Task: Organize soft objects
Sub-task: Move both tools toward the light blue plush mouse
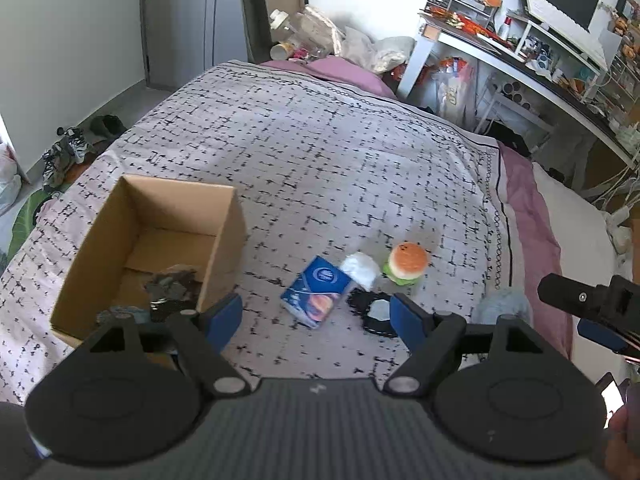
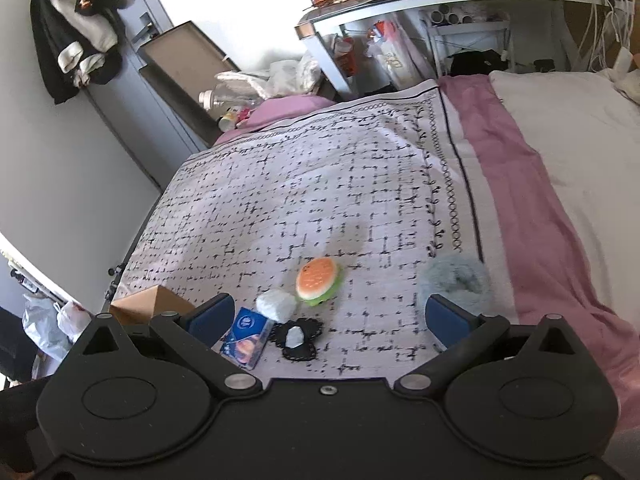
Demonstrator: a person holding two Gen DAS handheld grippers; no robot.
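Five loose soft things lie close together on the black-and-white patterned bedspread [image 1: 320, 152]: a squishy toy hamburger with an orange bun and green lettuce [image 1: 406, 266], a crumpled white tissue wad [image 1: 360, 270], a blue packet of pocket tissues [image 1: 316, 296], a black lace-edged piece with a pale centre [image 1: 376, 312], and a fluffy grey-blue ring of plush [image 2: 456, 284]. The wad touches both the packet and the hamburger; the lace piece lies just beside the packet. The plush ring sits apart, near the bedspread's chain-patterned border and the pink blanket [image 2: 532, 208] beyond it.

An open brown cardboard box [image 1: 148, 240] stands on the bedspread to the left of the cluster, with some dark crumpled material [image 1: 172, 284] inside it.

The left gripper [image 1: 316, 316] hangs over the bed with its blue-padded jaws spread and nothing between them; its left finger overlaps the box's near corner. The right gripper [image 2: 328, 318] is also spread wide and empty, its right pad in front of the plush ring.

A cluttered white desk [image 1: 500, 44] stands past the bed, with bags and bottles piled at the bed's far end.
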